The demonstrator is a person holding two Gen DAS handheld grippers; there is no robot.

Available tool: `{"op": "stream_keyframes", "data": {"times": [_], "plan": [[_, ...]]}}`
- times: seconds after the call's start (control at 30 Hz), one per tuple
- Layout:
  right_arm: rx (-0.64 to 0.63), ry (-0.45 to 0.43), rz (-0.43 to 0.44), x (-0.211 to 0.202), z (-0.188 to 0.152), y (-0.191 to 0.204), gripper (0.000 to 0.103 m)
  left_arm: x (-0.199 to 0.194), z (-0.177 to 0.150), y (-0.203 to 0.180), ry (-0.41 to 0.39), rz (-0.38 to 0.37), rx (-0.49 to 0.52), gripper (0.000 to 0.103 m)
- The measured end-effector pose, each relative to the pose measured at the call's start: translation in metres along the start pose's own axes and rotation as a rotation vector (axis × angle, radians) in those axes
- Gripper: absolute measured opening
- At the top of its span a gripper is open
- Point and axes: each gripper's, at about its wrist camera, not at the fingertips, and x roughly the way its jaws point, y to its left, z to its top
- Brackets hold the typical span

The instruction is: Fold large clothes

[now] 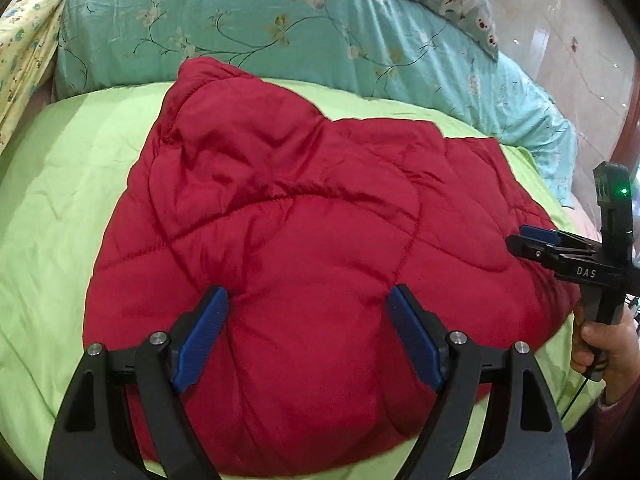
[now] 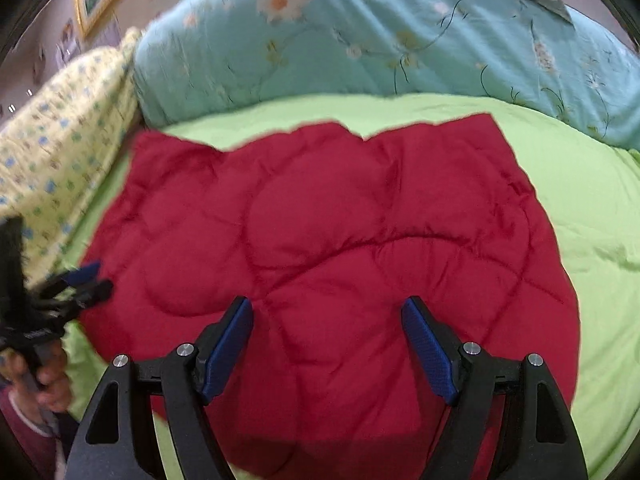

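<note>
On the green bed sheet (image 1: 60,208), the puffy red quilted jacket (image 1: 304,240) looks soft and slippery, best pinched at its hem edge, both the left tool (image 1: 308,300) and right tool (image 2: 328,312) standing apart, empty.

Your black two-finger left gripper (image 1: 308,300) wears ribbed blue pads (image 1: 202,340) and silver screws; the matching right gripper (image 2: 328,310) reads "DAS", glows green, and your sleeve (image 1: 616,412) is maroon.

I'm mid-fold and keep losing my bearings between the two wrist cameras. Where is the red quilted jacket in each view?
Left wrist view: the red quilted jacket fills the centre, running under the open left gripper.
Right wrist view: the jacket fills the centre and lower middle, below the open right gripper.
Shared landmark: the teal floral quilt along the top, beyond the green sheet.
</note>
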Motion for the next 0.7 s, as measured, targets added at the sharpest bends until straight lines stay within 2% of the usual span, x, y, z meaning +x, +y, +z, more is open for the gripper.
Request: {"op": "stream_keyframes", "data": {"times": [0.17,0.3,0.4,0.7], "plan": [[0.019,0.042,-0.084,0.024,0.019,-0.015,0.079,0.023,0.021,0.009,0.02,0.054,-0.022,0.083],[0.069,0.065,-0.108,0.037,0.034,-0.03,0.078,0.04,0.037,0.017,0.053,0.081,-0.058,0.083],[0.116,0.065,-0.111,0.043,0.038,-0.043,0.078,0.054,0.051,0.025,0.092,0.126,-0.094,0.083],[0.245,0.055,-0.092,0.053,0.044,-0.076,0.078,0.086,0.07,0.06,0.18,0.182,-0.277,0.083]]}}
